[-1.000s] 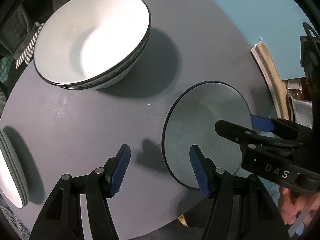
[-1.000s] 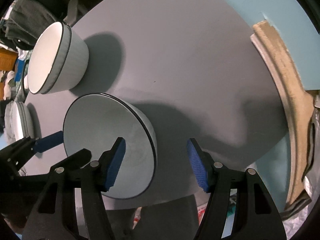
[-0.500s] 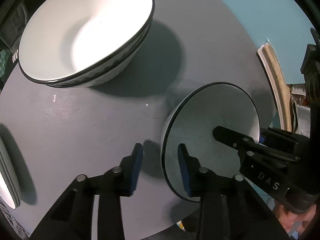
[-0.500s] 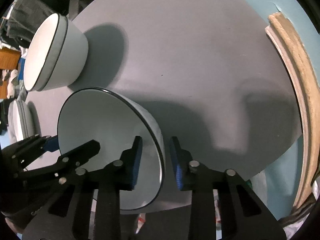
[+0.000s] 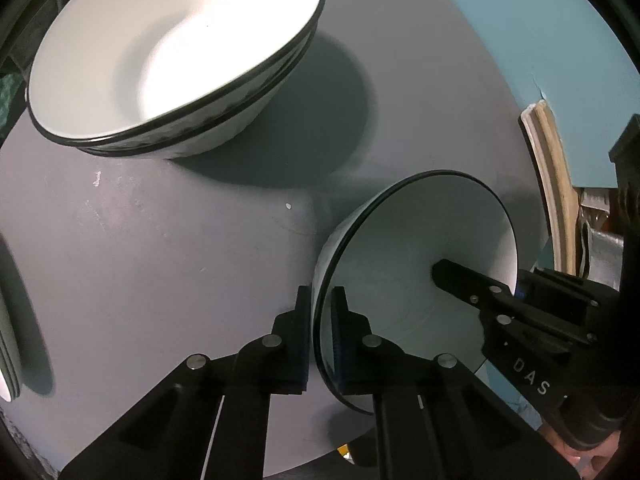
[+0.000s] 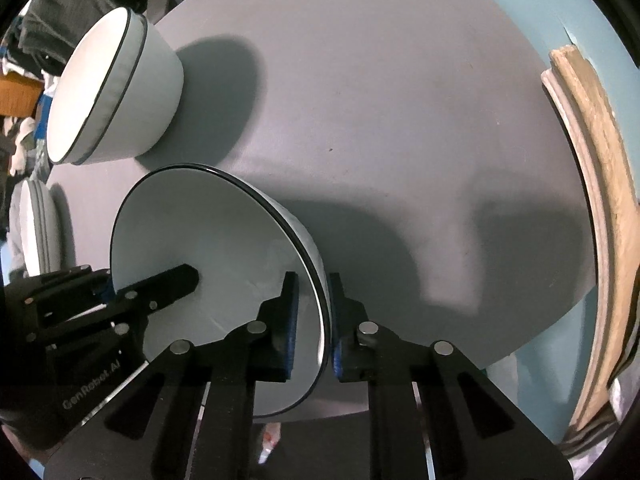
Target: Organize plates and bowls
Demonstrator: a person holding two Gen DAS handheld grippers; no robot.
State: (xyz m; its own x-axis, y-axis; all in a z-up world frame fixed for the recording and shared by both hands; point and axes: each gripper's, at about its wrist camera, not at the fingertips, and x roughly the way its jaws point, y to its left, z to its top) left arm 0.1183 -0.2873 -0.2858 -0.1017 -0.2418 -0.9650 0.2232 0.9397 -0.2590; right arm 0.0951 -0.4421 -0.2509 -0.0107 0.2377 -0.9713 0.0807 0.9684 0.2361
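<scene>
The white ceramic bowl with a thin black rim (image 5: 412, 264) sits near the round grey table's (image 5: 140, 248) edge, gripped from both sides: the left claw (image 5: 322, 336) is clamped on its rim at 9 o'clock, the right claw (image 6: 312, 328) at 3 o'clock. Two stacked white bowls (image 5: 172, 52) stand at 11 o'clock; stacked plates (image 6: 38, 228) lie well apart at the table's edge.

Three white bowls with black rims sit on one round grey table (image 6: 400, 80): a single bowl (image 5: 420, 248) near the front edge, and a nested stack of two bowls (image 5: 172, 56) farther back. One stack of plates (image 6: 38, 228), its number unclear, lies at the table's left edge. Two black grippers appear, the left gripper (image 5: 320, 320) and the right gripper (image 6: 314, 320)
</scene>
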